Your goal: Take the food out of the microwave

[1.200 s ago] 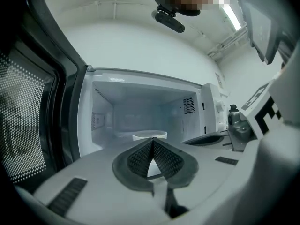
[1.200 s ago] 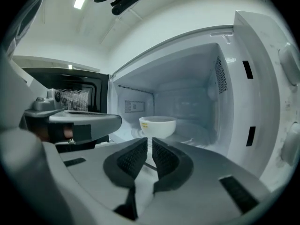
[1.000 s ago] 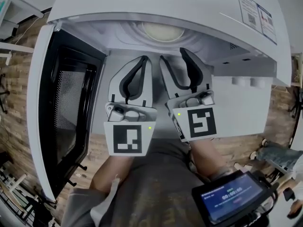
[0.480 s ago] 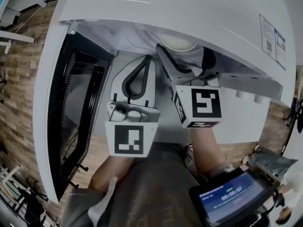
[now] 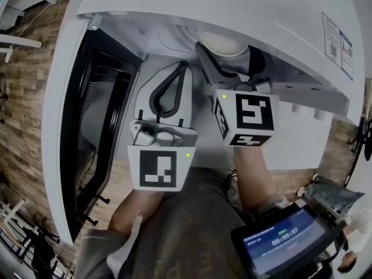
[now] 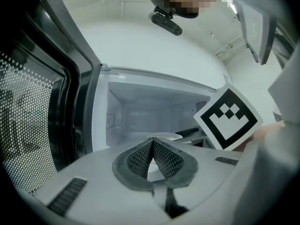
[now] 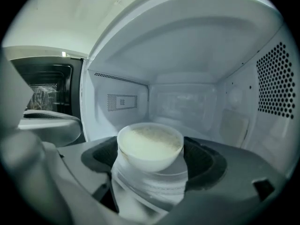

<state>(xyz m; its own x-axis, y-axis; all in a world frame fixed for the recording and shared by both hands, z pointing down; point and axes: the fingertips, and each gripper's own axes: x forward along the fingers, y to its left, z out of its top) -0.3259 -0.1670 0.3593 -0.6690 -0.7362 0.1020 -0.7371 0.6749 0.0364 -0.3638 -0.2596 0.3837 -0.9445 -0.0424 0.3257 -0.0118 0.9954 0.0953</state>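
Observation:
A white bowl of rice (image 7: 150, 146) stands on the glass turntable inside the open microwave (image 5: 232, 4); it also shows as the bowl (image 5: 224, 42) in the head view. My right gripper (image 7: 152, 154) reaches into the cavity, and its jaws are closing with the bowl between them. A small gap still shows on each side between bowl and pads. My left gripper (image 5: 183, 68) hangs at the cavity mouth, left of the right one. It is shut, its pads (image 6: 161, 156) meeting at the tip with nothing held.
The microwave door (image 5: 87, 127) stands swung open at the left. The cavity's perforated right wall (image 7: 276, 78) is close beside my right gripper. A control panel (image 5: 302, 138) lies to the right, and a tablet-like screen (image 5: 279, 240) sits at the lower right.
My right gripper has pushed forward into the microwave and its jaws have spread around the bowl. The left gripper has stayed where it was.

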